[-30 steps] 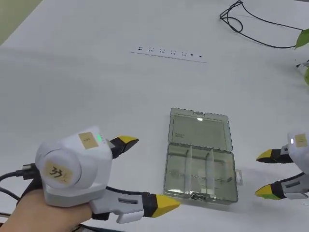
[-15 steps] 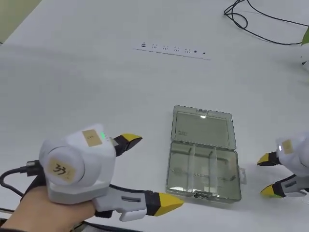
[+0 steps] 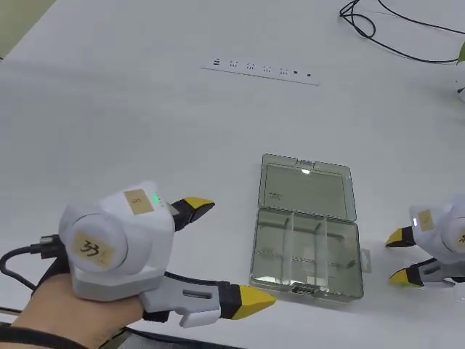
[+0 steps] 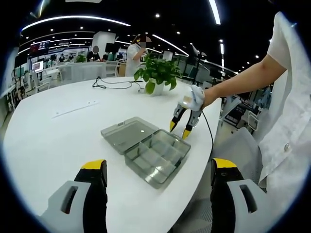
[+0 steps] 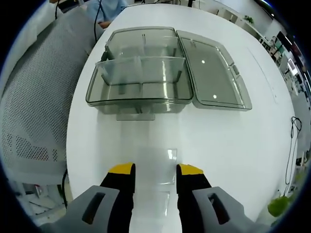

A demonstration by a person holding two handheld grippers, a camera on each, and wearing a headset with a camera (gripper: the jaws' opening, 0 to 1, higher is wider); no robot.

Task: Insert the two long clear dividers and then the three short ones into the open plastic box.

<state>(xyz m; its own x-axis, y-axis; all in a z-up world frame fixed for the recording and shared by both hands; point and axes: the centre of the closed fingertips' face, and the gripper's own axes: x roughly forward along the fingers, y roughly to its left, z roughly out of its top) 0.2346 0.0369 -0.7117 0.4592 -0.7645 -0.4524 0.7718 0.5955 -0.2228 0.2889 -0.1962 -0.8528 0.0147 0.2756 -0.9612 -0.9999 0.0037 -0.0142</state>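
Both pairs of my jaws stand open and grip nothing. The left gripper [image 3: 225,254] is spread wide near me, left of the box. The right gripper [image 3: 397,256] is spread less wide, just right of it. Between my right jaws, flat on the table [image 3: 145,123], lie clear pieces [image 5: 167,170]. I take them for short dividers not yet placed, though I cannot tell their number. Beyond them the box [image 3: 334,291] sits open, its lid [image 3: 306,187] laid back flat on the far side. Inside, dividers [image 5: 141,59] already stand and cross into compartments, so I judge the long ones done and some short ones with them. What remains, I think, is picking up the loose pieces and seating them.
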